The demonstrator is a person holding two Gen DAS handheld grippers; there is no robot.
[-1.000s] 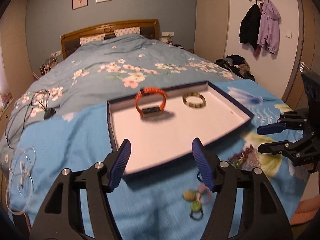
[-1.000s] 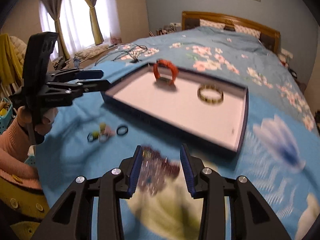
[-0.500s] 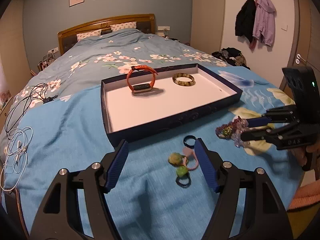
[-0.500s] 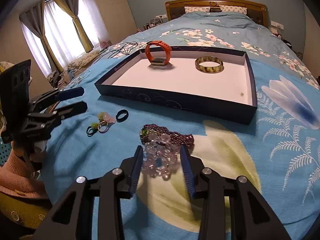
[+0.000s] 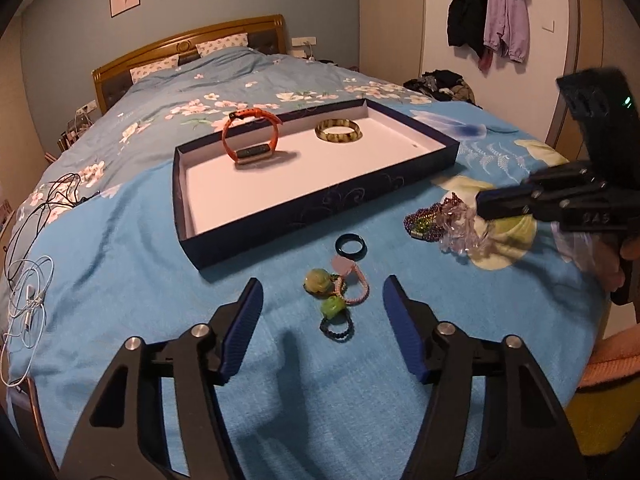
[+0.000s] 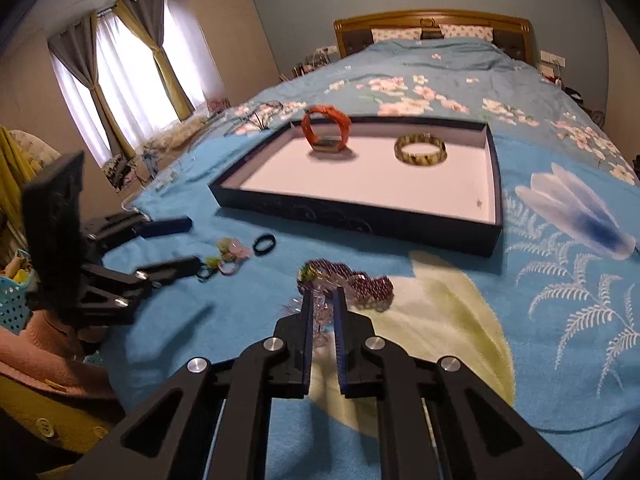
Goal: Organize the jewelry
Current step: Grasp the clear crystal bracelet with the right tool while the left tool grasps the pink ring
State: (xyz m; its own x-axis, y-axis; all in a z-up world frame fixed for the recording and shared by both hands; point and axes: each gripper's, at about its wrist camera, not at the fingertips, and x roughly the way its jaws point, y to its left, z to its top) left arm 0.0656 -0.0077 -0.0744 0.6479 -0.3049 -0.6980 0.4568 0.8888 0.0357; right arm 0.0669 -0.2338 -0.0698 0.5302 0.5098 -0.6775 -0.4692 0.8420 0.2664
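A: Left wrist view first: your largest thing is the bed [image 5: 132,248] under its blue flowered cover, with the wooden headboard at the far end. What sits on it near you?

B: You have the dark blue tray [image 5: 320,210] with a white floor lying flat on the cover. Inside it, at the far side, an orange watch [image 5: 251,138] stands on edge, and a green bangle [image 5: 338,131] lies flat to the right of it, apart from it.

A: And outside the tray?

B: Just before the tray's near wall, to your right, lies the bead bracelet heap [image 5: 448,222], purple and clear beads tangled together. Your right gripper [image 6: 323,300] has just been closing; its jaws stand narrow and pinch the clear beads of that heap between them. In the left wrist view its fingertips sit right on the heap.

A: Where does your left gripper stand?

B: Your left gripper [image 5: 322,292] has its jaws about half apart, having just been closing a little, with nothing pressed between the pads. It hangs over the small rings, not touching them as far as you can see.

A: Which rings?

B: You see a cluster of little hair-tie rings [image 5: 336,292] with green and pink charms, touching one another, and a black ring [image 5: 351,246] lying flat just beyond them, between the cluster and the tray.
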